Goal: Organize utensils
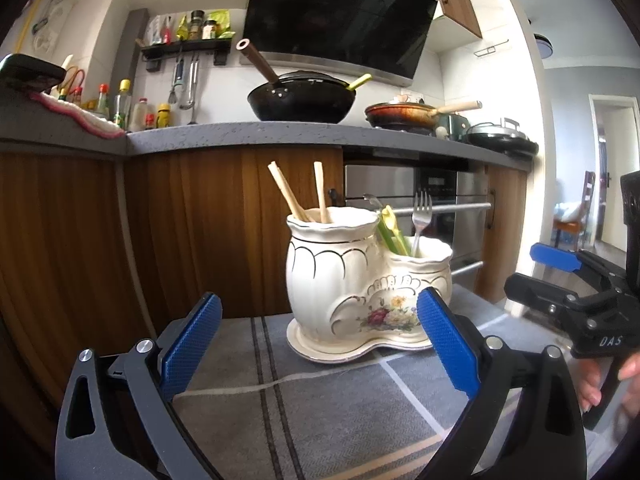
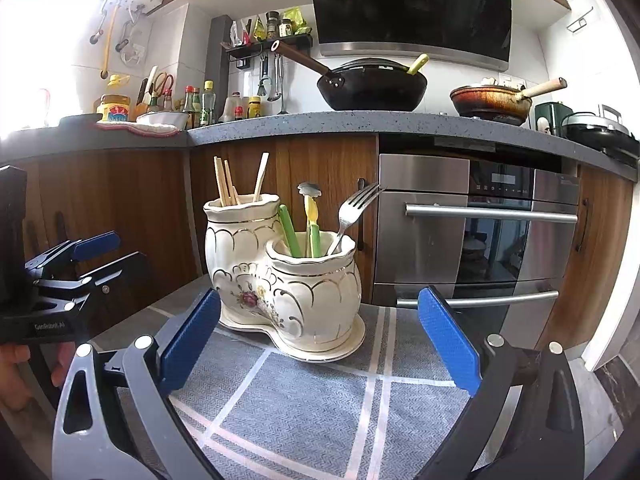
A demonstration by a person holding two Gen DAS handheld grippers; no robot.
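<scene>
A cream ceramic twin-pot utensil holder [image 1: 360, 280] [image 2: 280, 276] with gold trim and painted flowers stands on a grey striped cloth [image 1: 320, 400] [image 2: 304, 400]. Its taller pot holds wooden chopsticks [image 1: 296, 196] [image 2: 228, 182]. Its shorter pot holds a metal fork [image 1: 420, 220] [image 2: 352, 212] and green and yellow plastic utensils [image 1: 394, 232] [image 2: 298, 232]. My left gripper [image 1: 320, 320] is open just short of the holder, nothing between its blue pads. My right gripper [image 2: 320, 316] is open too, empty, near the holder's base. Each gripper shows in the other's view, the right gripper [image 1: 568, 280] and the left gripper [image 2: 88, 260].
Behind the cloth run wooden cabinet doors [image 1: 180, 220] and a steel oven [image 2: 480, 232] with bar handles. The grey counter [image 1: 280, 132] above carries a black wok [image 1: 300, 98], a frying pan [image 2: 492, 100], and sauce bottles [image 2: 200, 104]. A person's hand [image 1: 600, 384] holds each tool.
</scene>
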